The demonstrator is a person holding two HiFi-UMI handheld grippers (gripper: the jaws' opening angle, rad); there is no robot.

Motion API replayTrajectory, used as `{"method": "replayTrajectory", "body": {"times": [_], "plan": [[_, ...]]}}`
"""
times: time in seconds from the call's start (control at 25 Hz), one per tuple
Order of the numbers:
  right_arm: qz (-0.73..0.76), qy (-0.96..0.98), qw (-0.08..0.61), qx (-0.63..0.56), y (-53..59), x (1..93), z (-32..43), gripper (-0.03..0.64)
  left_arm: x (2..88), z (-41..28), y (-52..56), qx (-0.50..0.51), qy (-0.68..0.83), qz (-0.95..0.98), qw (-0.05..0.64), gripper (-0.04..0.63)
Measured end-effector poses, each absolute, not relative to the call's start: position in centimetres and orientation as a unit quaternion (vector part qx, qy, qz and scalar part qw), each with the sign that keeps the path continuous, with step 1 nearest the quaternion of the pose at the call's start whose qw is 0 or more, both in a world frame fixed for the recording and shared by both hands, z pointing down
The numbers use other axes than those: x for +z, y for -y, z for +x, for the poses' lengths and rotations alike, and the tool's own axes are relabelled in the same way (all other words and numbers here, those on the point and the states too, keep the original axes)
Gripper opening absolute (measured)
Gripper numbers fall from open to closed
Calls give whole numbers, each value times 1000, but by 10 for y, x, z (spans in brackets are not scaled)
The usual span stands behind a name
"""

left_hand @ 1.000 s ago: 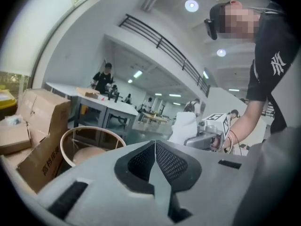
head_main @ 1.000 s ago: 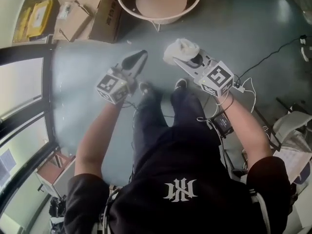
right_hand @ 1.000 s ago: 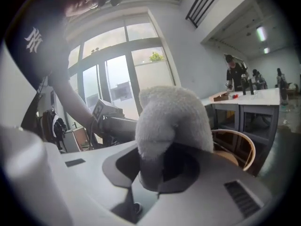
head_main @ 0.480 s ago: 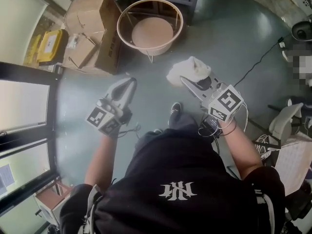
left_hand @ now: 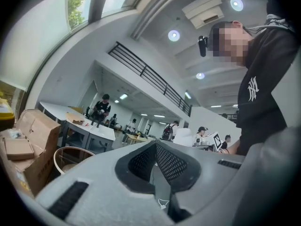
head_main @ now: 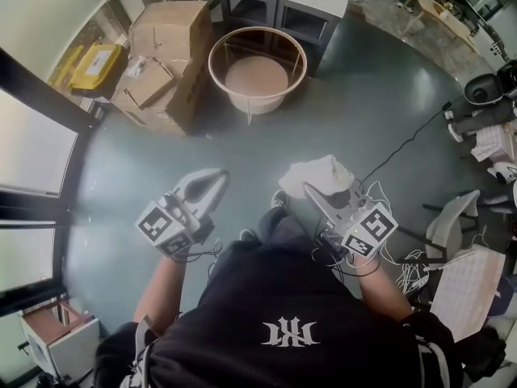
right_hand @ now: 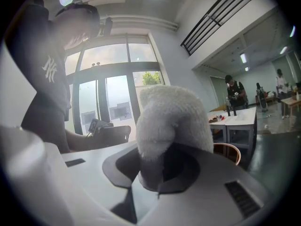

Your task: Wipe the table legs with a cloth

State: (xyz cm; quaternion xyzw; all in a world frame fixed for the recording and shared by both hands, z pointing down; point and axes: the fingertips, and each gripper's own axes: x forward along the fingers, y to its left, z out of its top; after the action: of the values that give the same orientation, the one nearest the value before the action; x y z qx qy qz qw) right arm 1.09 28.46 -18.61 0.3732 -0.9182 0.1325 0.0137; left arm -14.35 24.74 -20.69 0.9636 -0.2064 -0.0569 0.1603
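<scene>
Cardboard boxes (head_main: 166, 55): stacked just left of the table.
Round table (head_main: 230, 95): we see it well apart from both grippers.
Right gripper (head_main: 317, 191): jaws clamped on the white cloth (head_main: 319, 172), away from the table.
Left gripper (head_main: 218, 176): jaws pressed together, nothing between.

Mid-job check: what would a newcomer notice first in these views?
The fluffy white cloth clamped in the right gripper stands out, centre-right over the grey floor. Beyond it stands a round pale wooden table with brown cardboard boxes to its left; the left gripper is shut and empty.
</scene>
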Motion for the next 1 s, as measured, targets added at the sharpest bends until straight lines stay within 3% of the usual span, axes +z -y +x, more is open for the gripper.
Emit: {"method": "replayTrajectory", "body": {"times": [0.48, 1.0], "plan": [[364, 924, -5, 120, -377, -221, 22, 74, -250, -110, -355, -78, 129, 976, 155, 5], [299, 934, -107, 165, -462, -226, 89, 74, -244, -23, -441, -68, 139, 972, 177, 5]]}}
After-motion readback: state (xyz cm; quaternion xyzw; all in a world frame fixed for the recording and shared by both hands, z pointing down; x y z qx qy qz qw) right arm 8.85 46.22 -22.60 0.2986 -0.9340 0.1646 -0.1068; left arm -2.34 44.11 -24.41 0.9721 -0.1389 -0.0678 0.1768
